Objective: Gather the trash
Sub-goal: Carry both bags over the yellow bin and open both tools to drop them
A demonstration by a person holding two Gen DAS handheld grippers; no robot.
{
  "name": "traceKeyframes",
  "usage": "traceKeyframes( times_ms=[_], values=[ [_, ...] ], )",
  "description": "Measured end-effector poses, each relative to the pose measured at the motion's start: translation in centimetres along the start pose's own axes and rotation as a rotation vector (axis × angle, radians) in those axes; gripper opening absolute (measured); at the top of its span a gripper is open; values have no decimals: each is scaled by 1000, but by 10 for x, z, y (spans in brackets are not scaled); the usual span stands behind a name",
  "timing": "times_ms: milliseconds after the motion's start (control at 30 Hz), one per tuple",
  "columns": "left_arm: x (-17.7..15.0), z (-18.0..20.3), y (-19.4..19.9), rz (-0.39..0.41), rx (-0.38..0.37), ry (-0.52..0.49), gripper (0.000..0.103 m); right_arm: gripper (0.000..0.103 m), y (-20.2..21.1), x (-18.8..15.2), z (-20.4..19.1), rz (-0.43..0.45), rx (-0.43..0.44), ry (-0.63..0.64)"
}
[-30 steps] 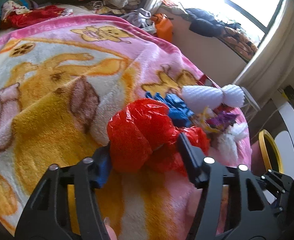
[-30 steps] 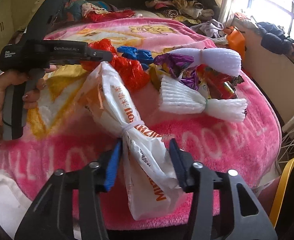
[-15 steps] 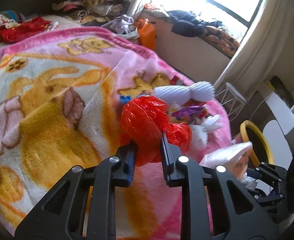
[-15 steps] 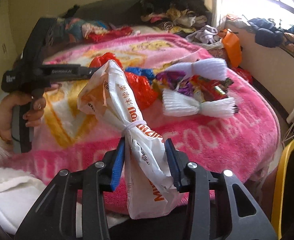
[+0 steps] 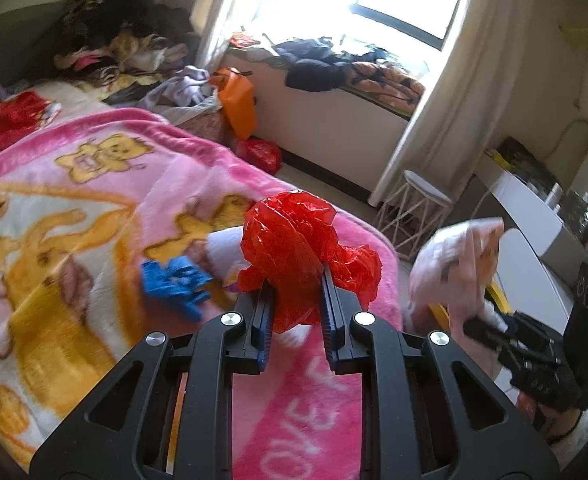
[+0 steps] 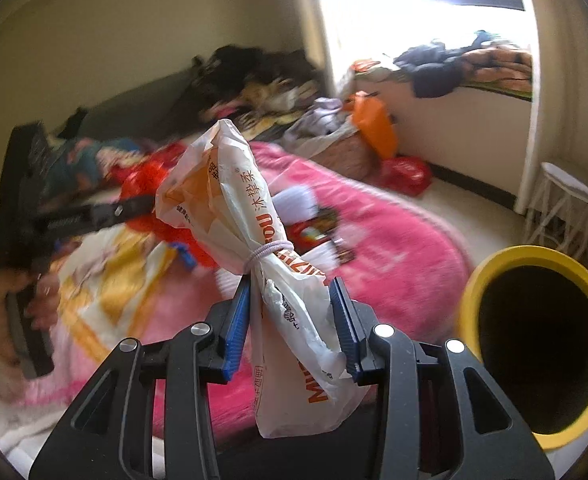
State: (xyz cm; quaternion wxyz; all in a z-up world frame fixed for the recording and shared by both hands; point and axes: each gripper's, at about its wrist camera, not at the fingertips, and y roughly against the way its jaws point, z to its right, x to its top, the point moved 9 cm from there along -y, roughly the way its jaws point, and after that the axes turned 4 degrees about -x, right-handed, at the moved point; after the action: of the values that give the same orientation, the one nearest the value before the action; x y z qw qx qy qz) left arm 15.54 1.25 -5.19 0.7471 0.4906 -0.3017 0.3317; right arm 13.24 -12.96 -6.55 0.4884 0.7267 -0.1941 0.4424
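My left gripper [image 5: 296,304] is shut on a crumpled red plastic bag [image 5: 294,240] and holds it above the pink blanket [image 5: 93,184]. My right gripper [image 6: 291,316] is shut on a white plastic bag with orange print [image 6: 237,208], tied with a hair band, held up beside the yellow-rimmed bin [image 6: 534,336]. That white bag [image 5: 454,264] and the right gripper [image 5: 506,336] show blurred at the right of the left wrist view. A blue wrapper [image 5: 173,280] and a white foam net [image 5: 223,250] lie on the blanket.
A white wire stool [image 5: 418,208] stands by the curtain. A window ledge with clothes [image 5: 326,64] runs along the far wall. An orange bag [image 5: 237,100] and a red bag [image 5: 259,152] sit beside the bed. Clothes pile [image 5: 113,40] at the bed's head.
Both grippers have lifted their bags off the blanket and swung right. The yellow bin now fills the right of the right wrist view.
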Motion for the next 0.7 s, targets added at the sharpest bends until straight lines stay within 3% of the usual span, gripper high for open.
traceKeyframes(
  times_ms=[333, 700],
  values=[
    [2, 55, -29, -30, -51, -82, 15, 37, 19, 6, 80, 47, -141, -145],
    [-2, 109, -57, -50, -98, -164, 15, 37, 33, -9, 141, 61, -253, -257]
  ],
)
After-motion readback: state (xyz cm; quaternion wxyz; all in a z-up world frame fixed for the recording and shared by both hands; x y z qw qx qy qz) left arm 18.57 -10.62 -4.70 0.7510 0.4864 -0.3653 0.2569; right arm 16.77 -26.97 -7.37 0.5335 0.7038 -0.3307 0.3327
